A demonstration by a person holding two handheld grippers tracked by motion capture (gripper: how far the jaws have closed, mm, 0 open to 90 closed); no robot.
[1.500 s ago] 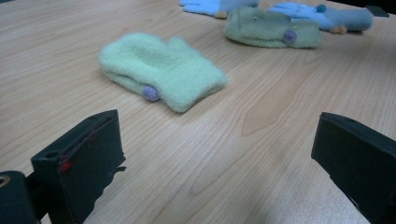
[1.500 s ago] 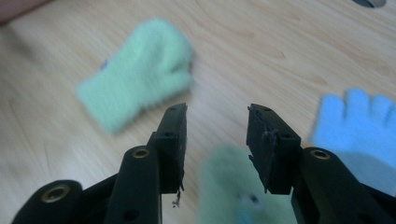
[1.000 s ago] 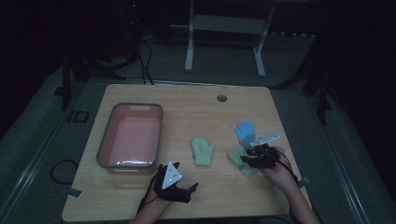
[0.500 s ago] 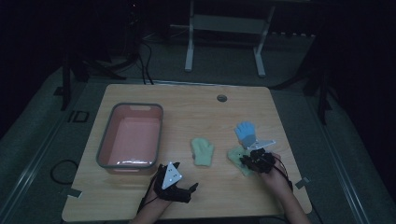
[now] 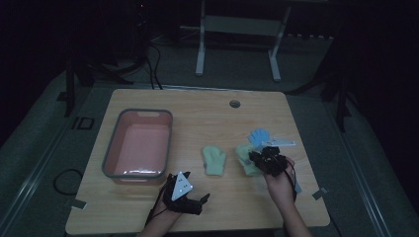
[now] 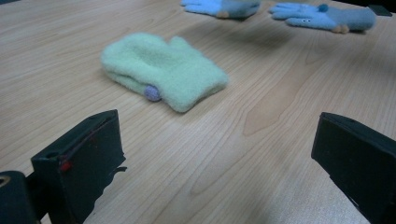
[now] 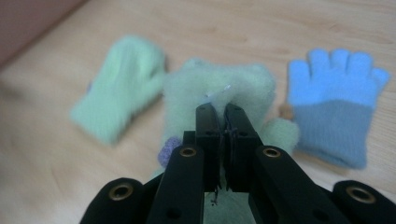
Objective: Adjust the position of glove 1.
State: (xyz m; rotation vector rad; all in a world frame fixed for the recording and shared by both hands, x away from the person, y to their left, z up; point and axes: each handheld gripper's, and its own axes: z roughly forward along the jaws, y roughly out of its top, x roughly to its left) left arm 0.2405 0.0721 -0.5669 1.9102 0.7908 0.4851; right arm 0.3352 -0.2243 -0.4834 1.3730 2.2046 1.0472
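Two pale green mittens and a blue glove lie on the wooden table. My right gripper (image 7: pixel 223 112) is shut on the cuff of one green mitten (image 7: pixel 219 84), seen in the high view at the right (image 5: pixel 243 154). The other green mitten (image 5: pixel 215 160) lies to its left, flat and free. The blue glove (image 7: pixel 334 100) rests just right of the held mitten. My left gripper (image 5: pixel 202 200) stands open near the front edge, its jaws wide apart, with the free mitten (image 6: pixel 163 74) a short way ahead of it.
A pink tub with a grey rim (image 5: pixel 111 148) stands at the left of the table, with nothing inside it. A round cable hole (image 5: pixel 234 104) sits near the far edge. Dark floor and a metal stand surround the table.
My right gripper has shifted slightly left with the green mitten pinched in it. The left gripper has stayed where it was.
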